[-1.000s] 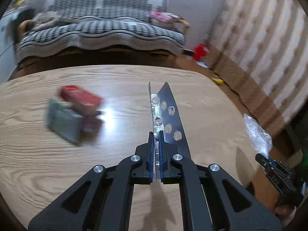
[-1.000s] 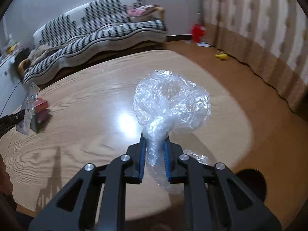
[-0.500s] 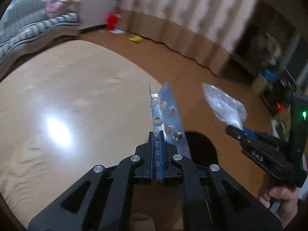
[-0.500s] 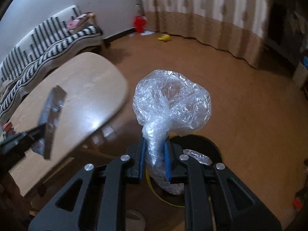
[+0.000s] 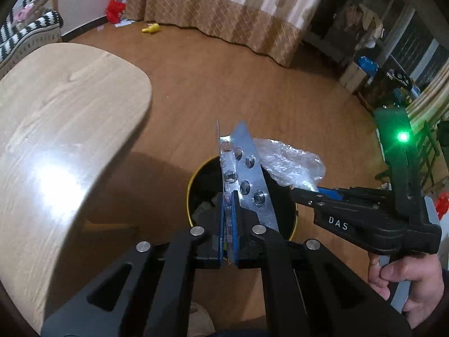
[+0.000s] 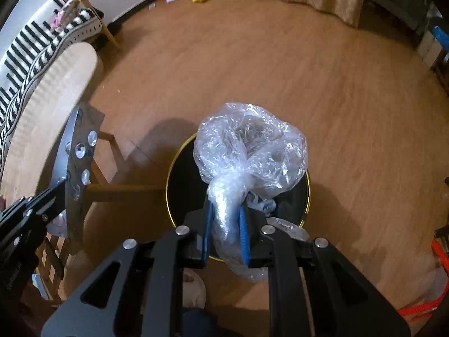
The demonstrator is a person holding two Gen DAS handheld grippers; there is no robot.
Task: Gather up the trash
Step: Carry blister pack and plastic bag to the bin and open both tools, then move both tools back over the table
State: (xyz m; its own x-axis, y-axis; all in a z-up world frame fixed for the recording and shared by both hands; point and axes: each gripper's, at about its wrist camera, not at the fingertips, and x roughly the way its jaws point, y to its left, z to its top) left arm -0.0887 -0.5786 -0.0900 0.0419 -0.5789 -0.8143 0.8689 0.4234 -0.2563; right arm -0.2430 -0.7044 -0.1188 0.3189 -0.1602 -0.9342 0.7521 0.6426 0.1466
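Observation:
My left gripper (image 5: 230, 200) is shut on a silver pill blister pack (image 5: 247, 174) and holds it above a black trash bin with a yellow rim (image 5: 190, 185) on the floor. My right gripper (image 6: 226, 210) is shut on a crumpled clear plastic bag (image 6: 252, 146) and holds it over the same bin (image 6: 171, 168). In the left wrist view the right gripper (image 5: 311, 189) comes in from the right with the bag (image 5: 289, 163). In the right wrist view the left gripper (image 6: 60, 185) and the blister pack (image 6: 75, 168) are at the left, beside the bin.
The wooden table (image 5: 56, 129) is to the left of the bin. The floor (image 6: 280, 64) is brown wood. A striped sofa (image 6: 33, 47) stands beyond the table. Curtains (image 5: 224, 14), a red bag (image 5: 115, 8) and a yellow toy (image 5: 151, 29) lie far off. Shelves with clutter (image 5: 393, 64) stand at the right.
Both grippers have swung away from the table and down over the trash bin, still holding the blister pack and the plastic bag. The bin now sits right under both.

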